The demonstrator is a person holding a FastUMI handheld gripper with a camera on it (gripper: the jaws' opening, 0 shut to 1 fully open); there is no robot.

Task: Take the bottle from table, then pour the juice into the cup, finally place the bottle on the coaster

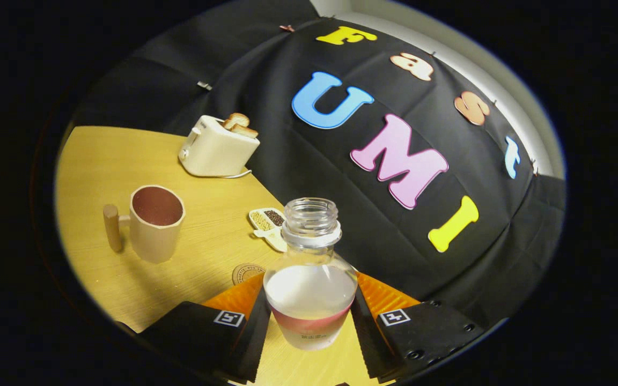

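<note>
The gripper (310, 316) is clamped on an uncapped clear plastic bottle (310, 279) of pale juice, seemingly lifted. Pouring looks next: carry it to the tan wooden-handled cup (154, 222) ahead-left on the table (126, 161), beyond the round coaster (245, 272).

My fingers (309, 321) press both sides of the open bottle (310, 273), which blocks the way straight ahead. Bare table (100, 161) lies open toward the cup (154, 222), with nothing between. The coaster (244, 272) sits just beyond my left finger. A divided dish (269, 225) of grains and a toaster (218, 147) stand further back, before the cloth wall.
</note>
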